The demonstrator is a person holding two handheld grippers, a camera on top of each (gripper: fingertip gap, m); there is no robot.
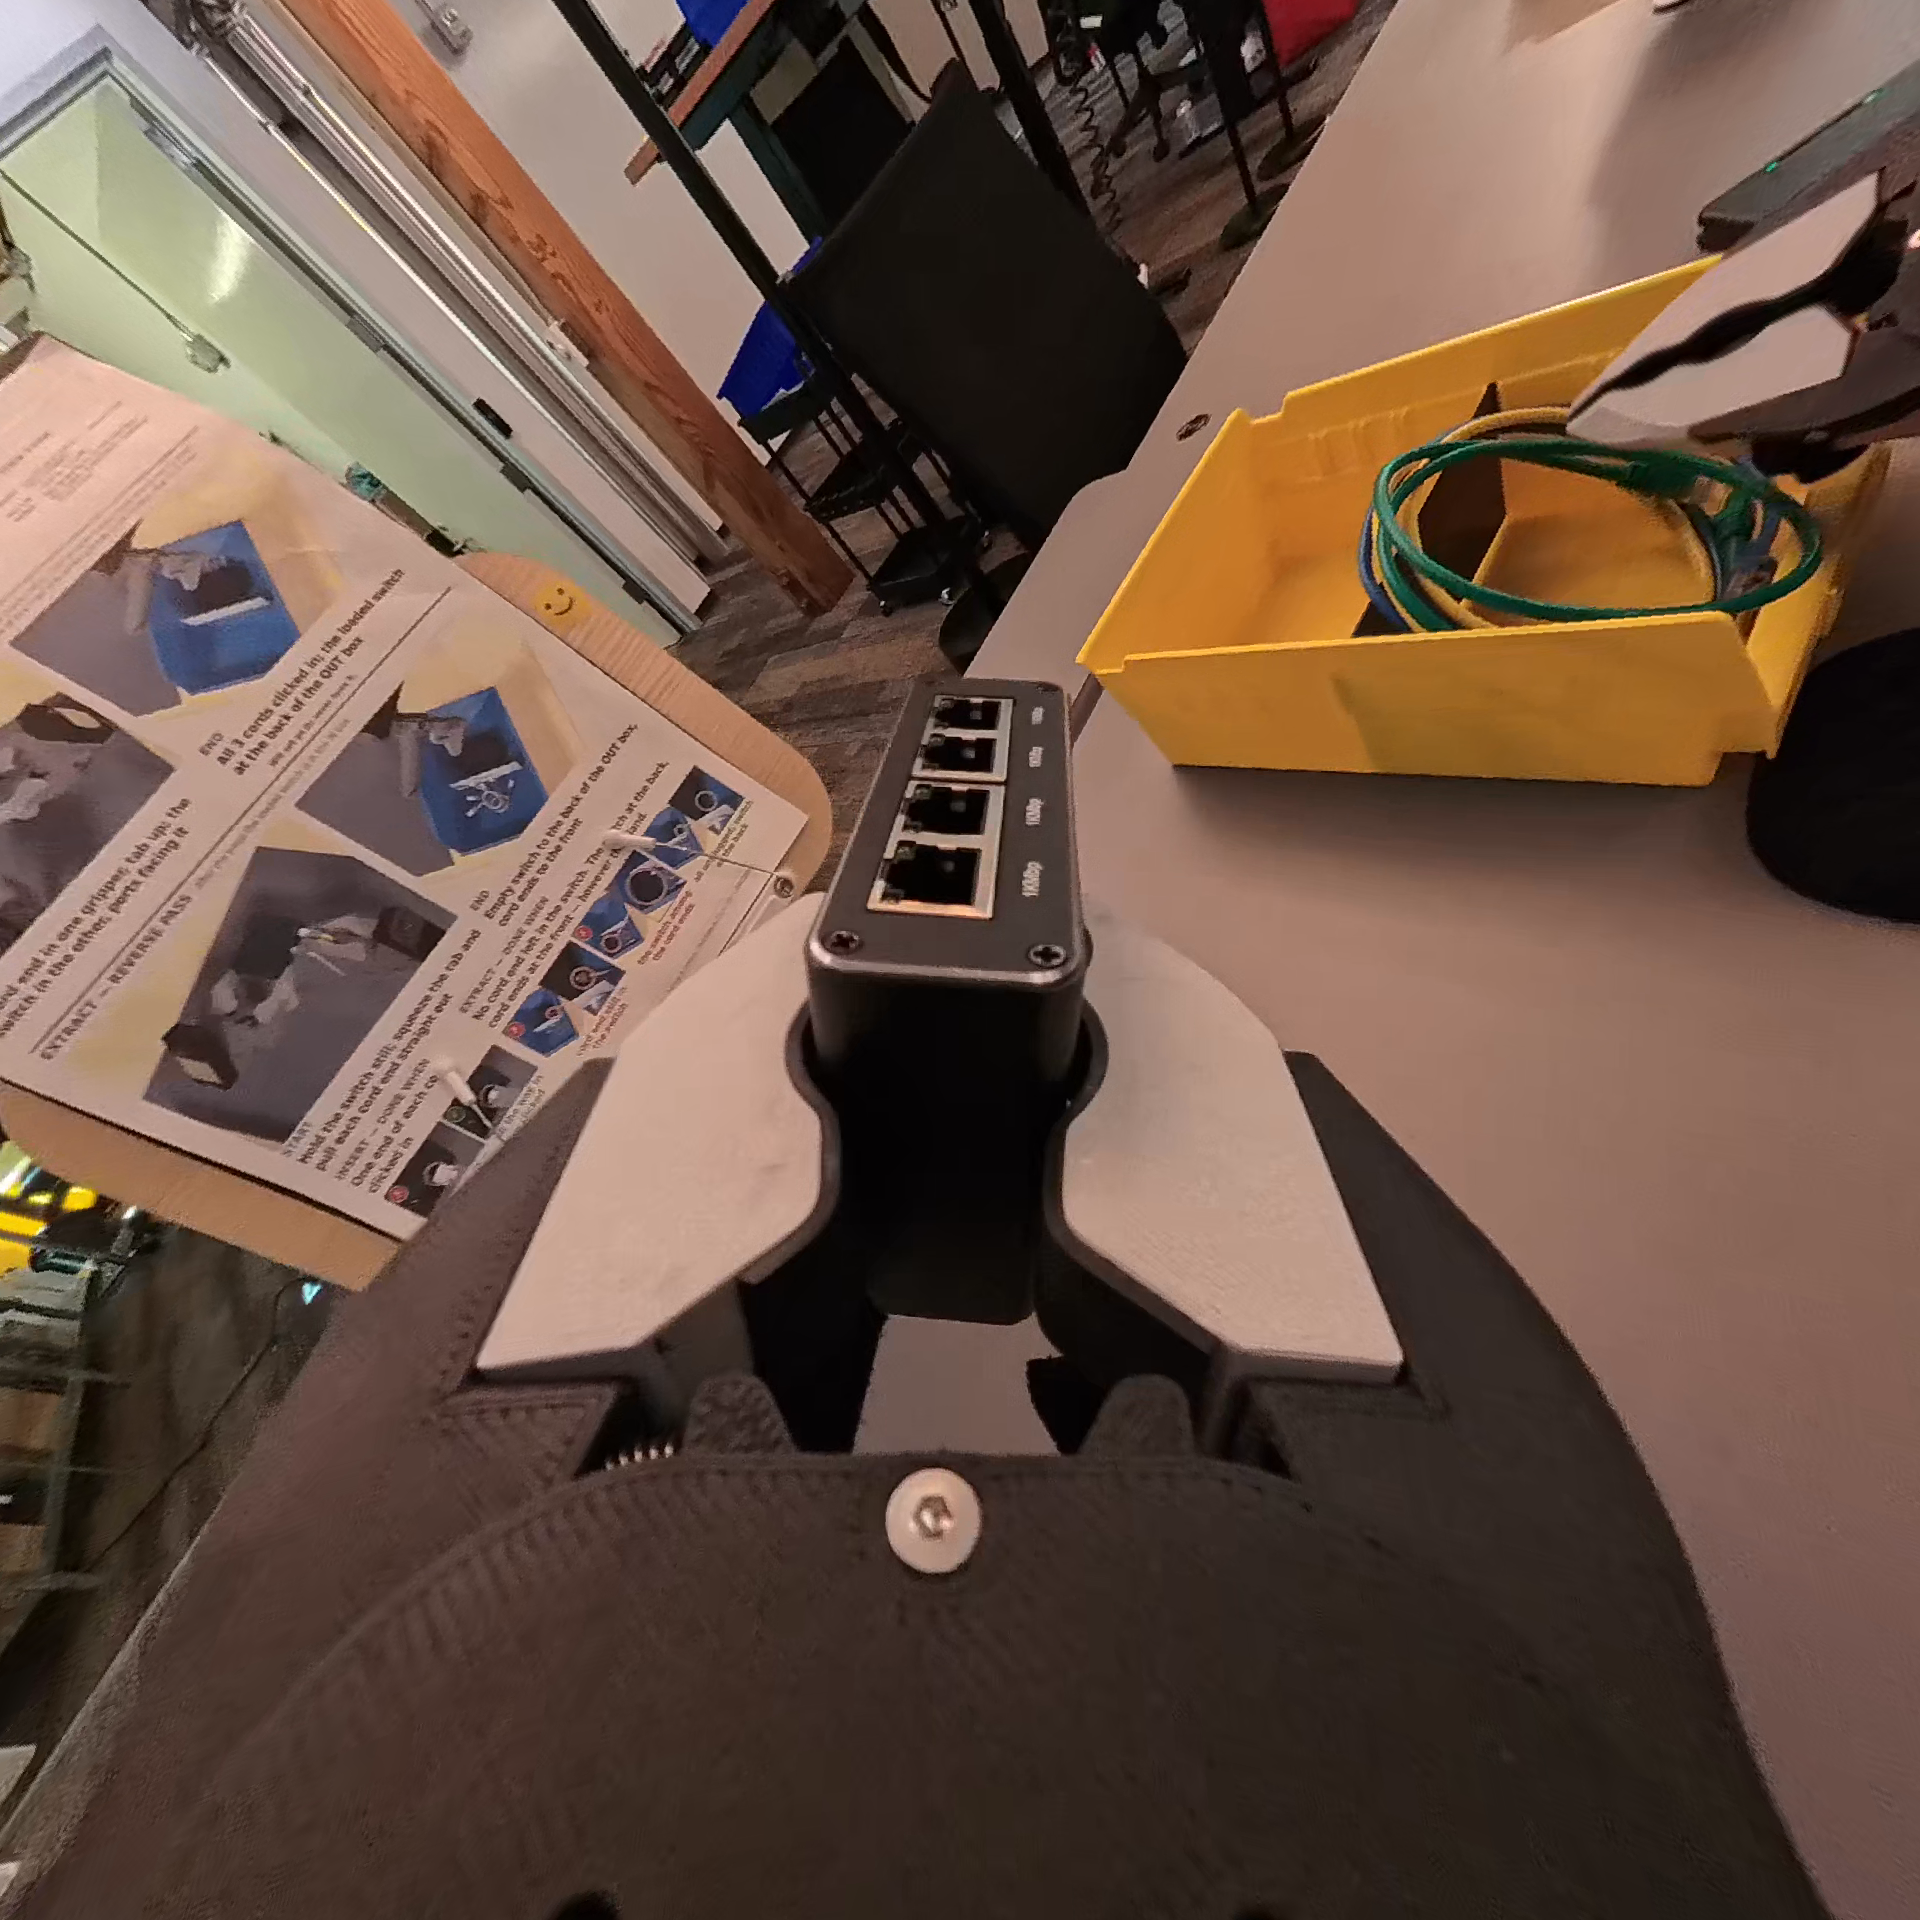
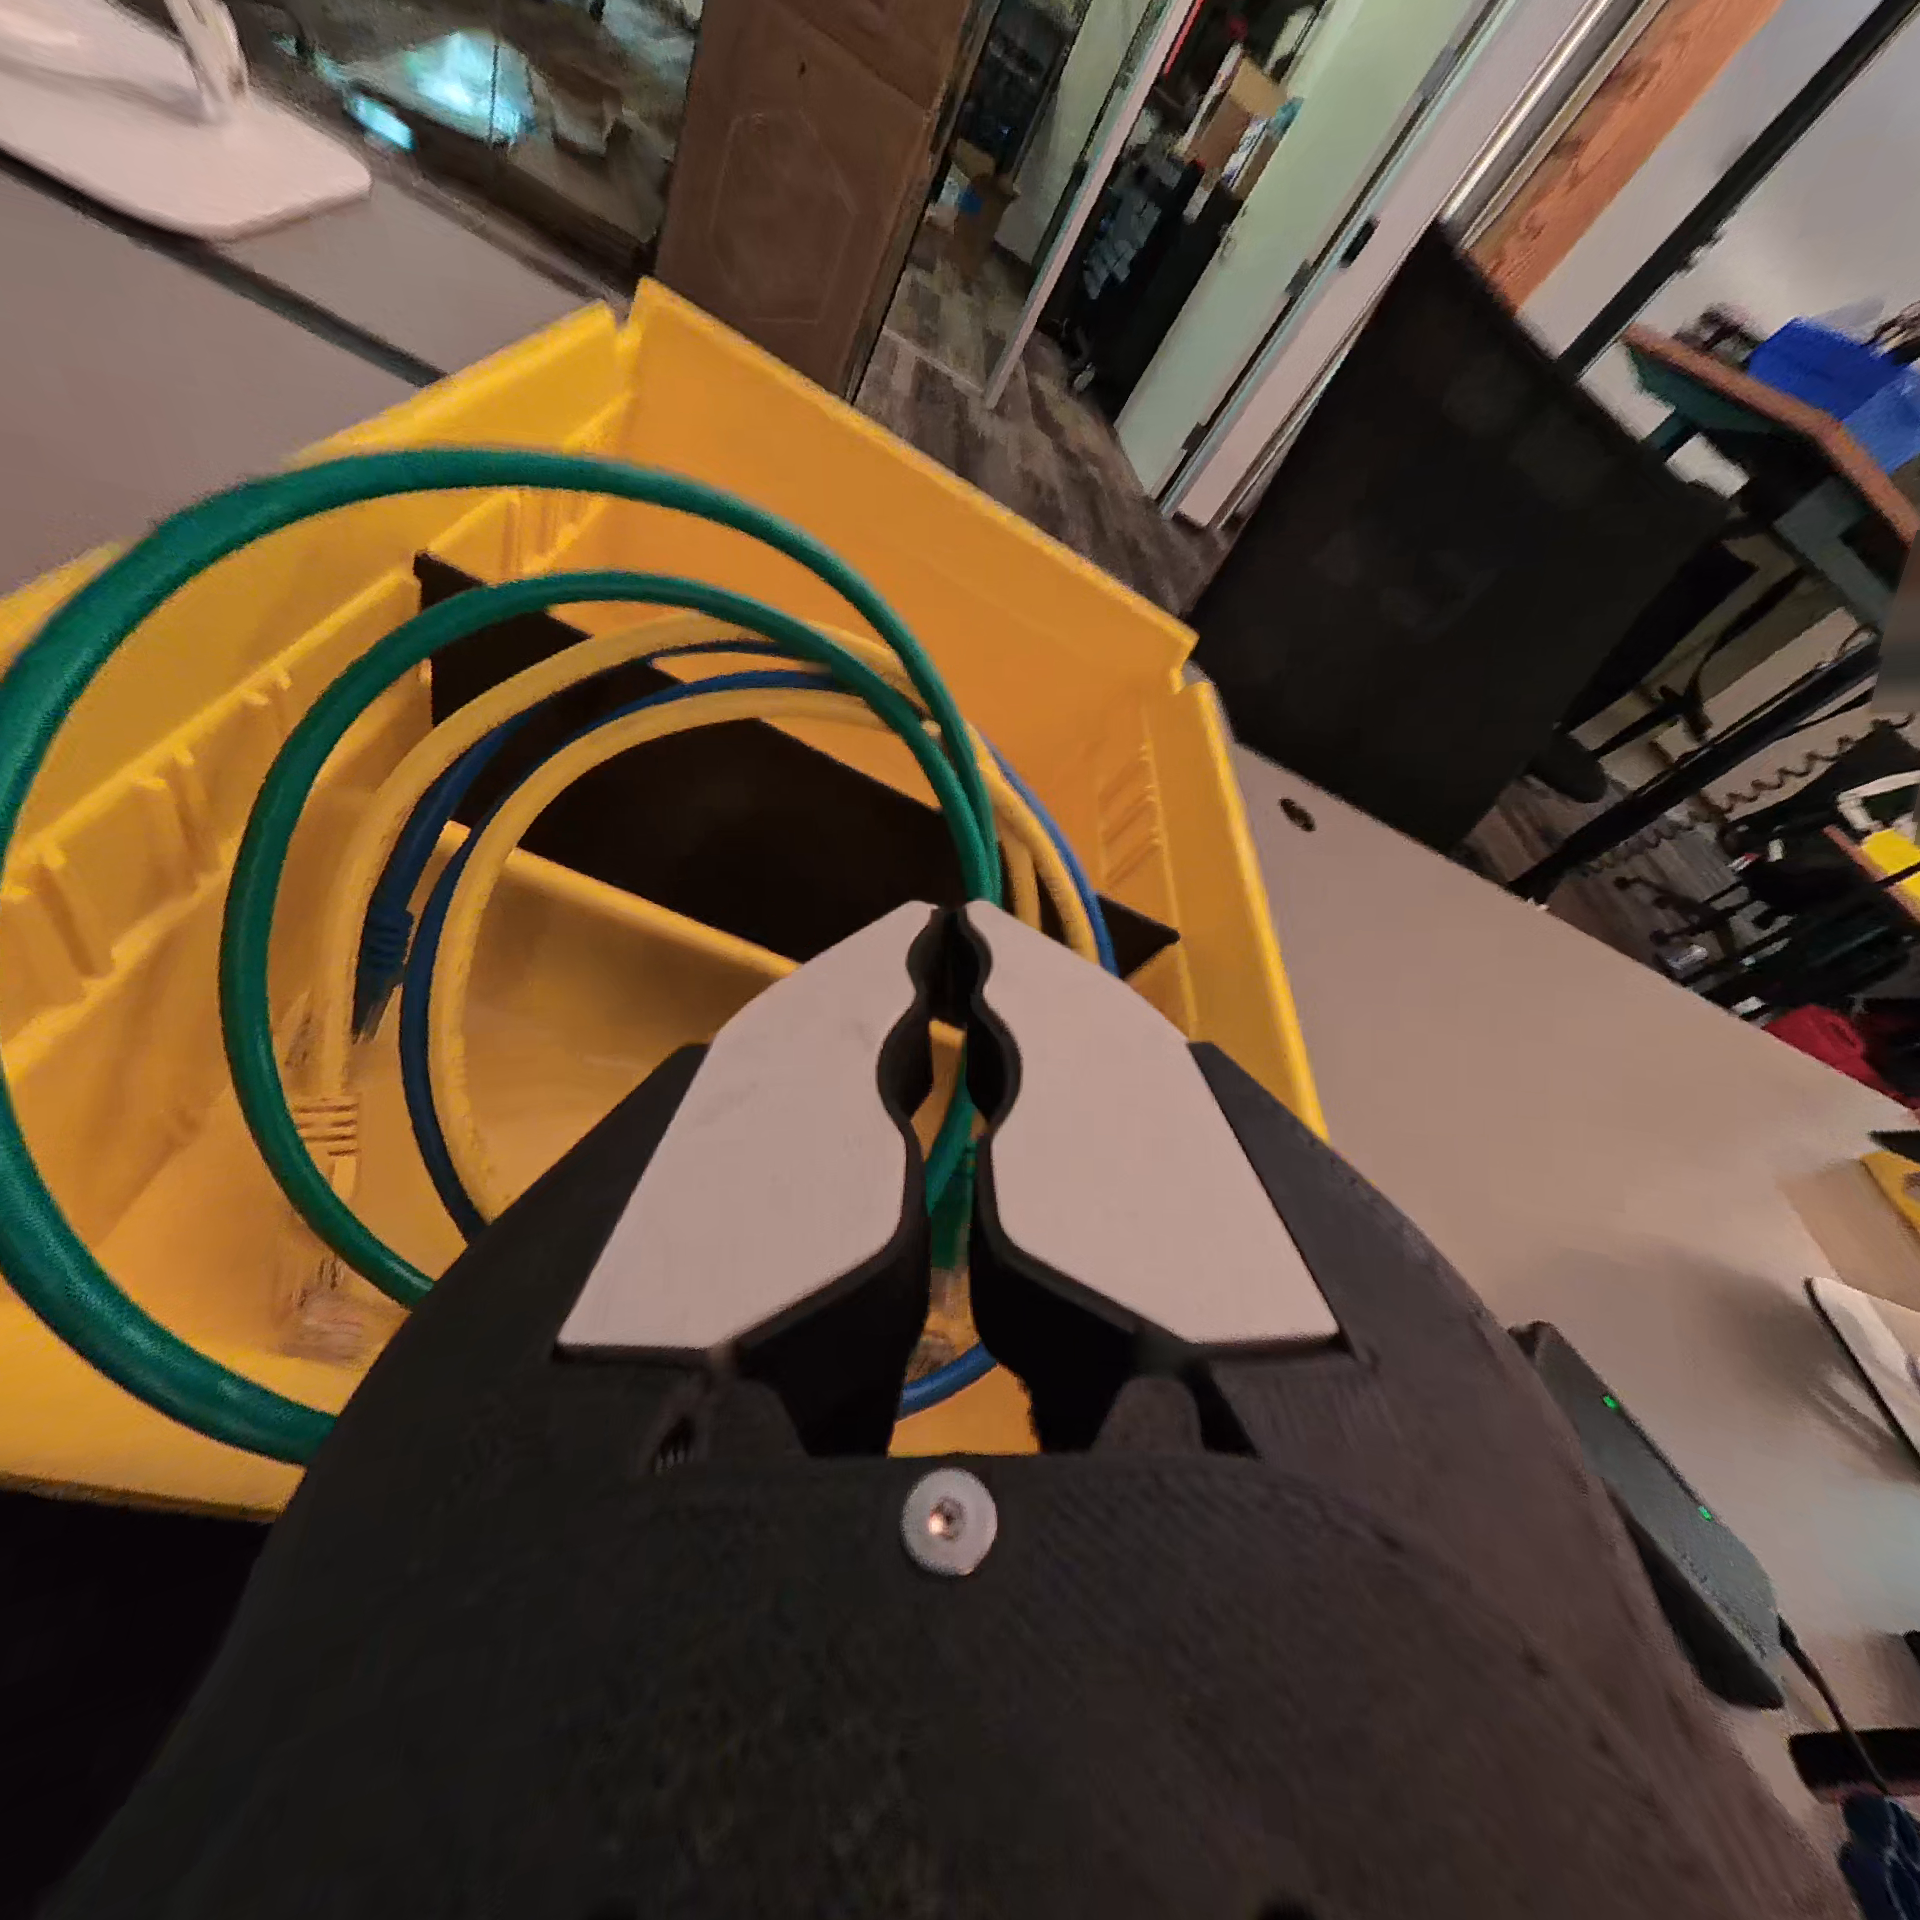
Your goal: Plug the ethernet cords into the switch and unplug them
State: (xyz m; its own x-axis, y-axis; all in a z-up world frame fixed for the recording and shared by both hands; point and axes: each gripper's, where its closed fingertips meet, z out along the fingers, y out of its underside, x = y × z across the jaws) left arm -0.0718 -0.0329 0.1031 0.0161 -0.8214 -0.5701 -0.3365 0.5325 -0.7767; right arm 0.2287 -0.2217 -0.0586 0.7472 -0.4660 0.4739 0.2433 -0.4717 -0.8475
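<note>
My left gripper [image 1: 948,997] is shut on a black ethernet switch [image 1: 951,821] and holds it above the grey table with its port face toward the camera. The ports show no plugs. My right gripper [image 2: 951,920] is over the yellow bin [image 2: 935,561] and shut on the green cord [image 2: 623,483] close to its plug end, which sits between the fingers. The green cord's loops rise out of the bin. A yellow cord [image 2: 582,665] and a blue cord [image 2: 416,987] lie coiled in the bin. The left wrist view shows the right gripper [image 1: 1621,405] over the bin [image 1: 1403,707].
A black divider [image 2: 727,821] splits the bin. A printed instruction sheet on a wooden board [image 1: 364,831] stands left of the switch. A flat black device with green lights [image 2: 1662,1496] lies on the table [image 1: 1351,1091] to the right. A dark round object [image 1: 1849,790] sits beside the bin. The grippers' ends are close to 40 centimetres from one another.
</note>
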